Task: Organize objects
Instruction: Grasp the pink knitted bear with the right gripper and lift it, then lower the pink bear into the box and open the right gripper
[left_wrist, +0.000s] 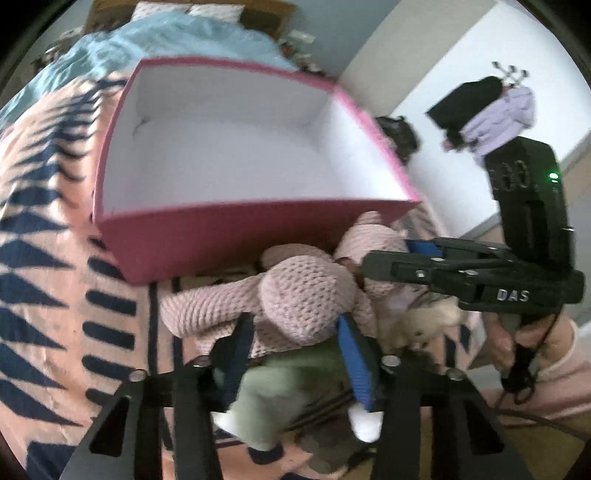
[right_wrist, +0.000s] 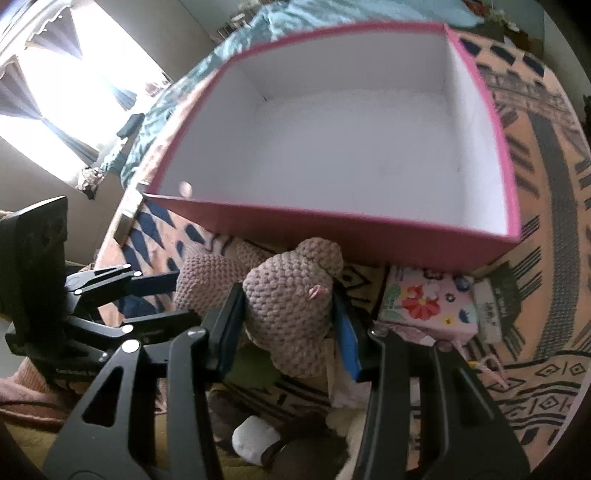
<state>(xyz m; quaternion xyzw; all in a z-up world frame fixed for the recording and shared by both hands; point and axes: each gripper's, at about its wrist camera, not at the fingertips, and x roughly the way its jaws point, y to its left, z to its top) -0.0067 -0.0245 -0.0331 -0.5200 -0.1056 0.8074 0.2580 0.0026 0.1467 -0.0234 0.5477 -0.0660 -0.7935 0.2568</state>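
While both claws grip the same crocheted doll, the risk lies in how soft and floppy it is. The right claw is closed on the doll's knitted head, its blue pads pressing each side; the left claw is clamped narrowly around the pink knitted body above the green trousers. The doll sits at the bed's near edge, just in front of the pink box, which stands open with nothing visible inside it.

Judging from this, 2 grips on 1 limp toy could stretch the yarn if the claws pull apart, and a trailing leg or arm could catch on the box's near wall as the doll is lifted over, tipping or shoving the light cardboard box. A pad could also slide off the rounded head, since crochet compresses. The doll's legs hang past the bed edge, so a slip would probably send it to the floor.

Under everything lies a bed covered by a peach blanket with navy triangles, and a flowered packet lies beside the doll. Beyond are a blue quilt, a bright curtained window and clothes hung on a white wall.
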